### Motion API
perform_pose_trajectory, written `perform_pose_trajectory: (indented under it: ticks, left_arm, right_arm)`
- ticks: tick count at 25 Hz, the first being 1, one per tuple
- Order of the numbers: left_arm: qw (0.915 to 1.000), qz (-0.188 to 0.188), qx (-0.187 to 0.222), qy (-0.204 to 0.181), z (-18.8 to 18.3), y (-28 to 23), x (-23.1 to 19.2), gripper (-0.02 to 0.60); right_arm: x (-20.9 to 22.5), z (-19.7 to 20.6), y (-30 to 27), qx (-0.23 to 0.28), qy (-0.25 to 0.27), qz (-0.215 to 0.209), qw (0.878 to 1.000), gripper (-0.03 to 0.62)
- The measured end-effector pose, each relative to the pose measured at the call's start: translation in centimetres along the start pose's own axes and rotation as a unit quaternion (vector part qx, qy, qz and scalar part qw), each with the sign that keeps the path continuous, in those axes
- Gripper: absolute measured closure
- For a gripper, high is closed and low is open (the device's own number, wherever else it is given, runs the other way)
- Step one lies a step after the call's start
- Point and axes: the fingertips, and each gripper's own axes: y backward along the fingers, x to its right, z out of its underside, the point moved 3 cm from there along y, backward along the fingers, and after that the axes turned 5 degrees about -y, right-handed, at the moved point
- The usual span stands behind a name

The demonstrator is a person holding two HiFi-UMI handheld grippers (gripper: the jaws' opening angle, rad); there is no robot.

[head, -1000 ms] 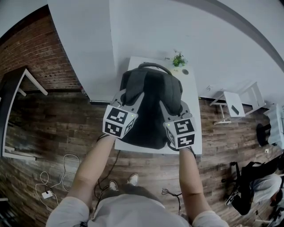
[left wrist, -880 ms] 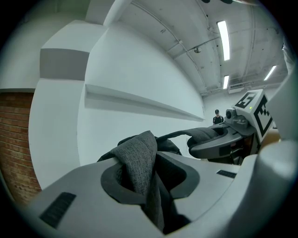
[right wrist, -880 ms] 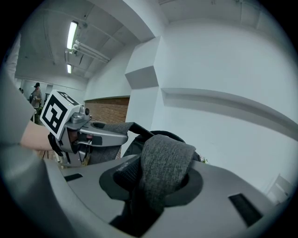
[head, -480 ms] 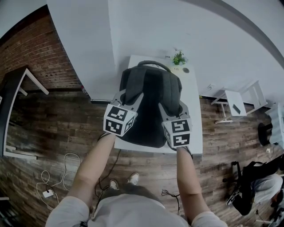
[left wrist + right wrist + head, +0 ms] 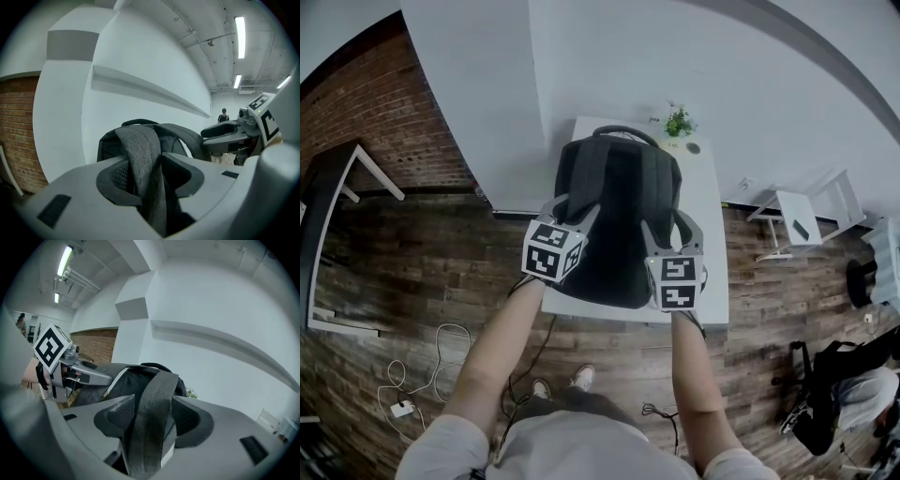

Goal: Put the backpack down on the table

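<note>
A wooden floor runs under a white table that stands against a pale wall, with a brick wall off to the table's left. The dark backpack lies along the table, covering most of its top. Its carry handle is at the table's far end, close to a small potted plant, and its bottom reaches the table's near edge. Whether its full weight already rests on the table cannot be told for certain from above, but it looks settled.

The left gripper and the right gripper hang over the near half of the table, one at each side of the backpack. The left shoulder strap passes between the left gripper's jaws, and the right shoulder strap passes between the right gripper's. Both pairs of jaws have just been opening. Each strap now hangs loosely in the gap, with dark space beside it rather than pads pressing in, so neither gripper has a hold any more.

The task looks nearly finished: the backpack is on the table and the grip is let go. What seems left is to draw both grippers back toward the table's near edge, clear of the straps, without snagging them.
</note>
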Motion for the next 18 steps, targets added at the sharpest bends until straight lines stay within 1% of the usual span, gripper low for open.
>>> perform_pose_trajectory:
  ticks: [4, 9, 13, 18]
  left_arm:
    - [0.9998, -0.006, -0.021, 0.003, 1.8, -0.5, -0.4, 0.41]
    - [0.9992, -0.016, -0.035, 0.003, 3.4, -0.7, -1.0, 0.41]
    - [0.9991, -0.015, -0.039, -0.007, 3.7, -0.6, -0.7, 0.41]
    - [0.9994, -0.012, -0.029, -0.016, 3.0, 0.3, 0.2, 0.41]
  right_arm:
    - [-0.6, 1.0, 0.2, -0.011, 0.001, -0.005, 1.0, 0.358]
    - [-1.4, 1.8, 0.6, -0.018, 0.002, -0.011, 1.0, 0.358]
    - [-1.6, 2.3, 1.0, -0.023, 0.003, -0.02, 1.0, 0.359]
    - [-2.7, 2.2, 2.0, -0.014, 0.003, -0.021, 1.0, 0.359]
